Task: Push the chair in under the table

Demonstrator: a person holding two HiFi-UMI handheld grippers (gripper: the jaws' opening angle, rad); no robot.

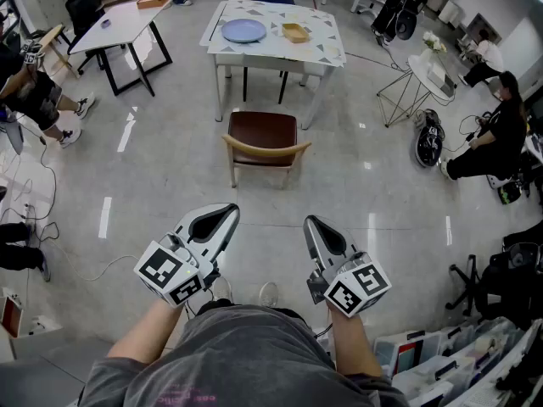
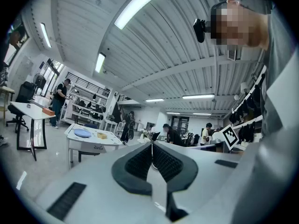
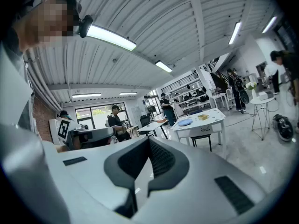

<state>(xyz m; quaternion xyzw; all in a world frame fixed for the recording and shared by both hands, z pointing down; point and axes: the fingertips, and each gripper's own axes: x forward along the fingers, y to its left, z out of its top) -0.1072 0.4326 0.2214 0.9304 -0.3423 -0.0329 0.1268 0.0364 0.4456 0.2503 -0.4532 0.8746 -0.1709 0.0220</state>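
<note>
Jaws on both grippers are closed, pads together, nothing between them. Left gripper [image 1: 226,214] and right gripper [image 1: 313,224] sit side by side, roughly level, touching nothing. Chair [image 1: 261,133] is straight ahead of the tips, well apart from them and about centred between the two, with its curved wooden backrest nearest the jaws. Table [image 1: 316,47] stands just beyond the chair; most of the brown seat is out from under it. Farther on the tabletop: blue plate [image 1: 243,30], small yellow tray [image 1: 295,32].
</note>
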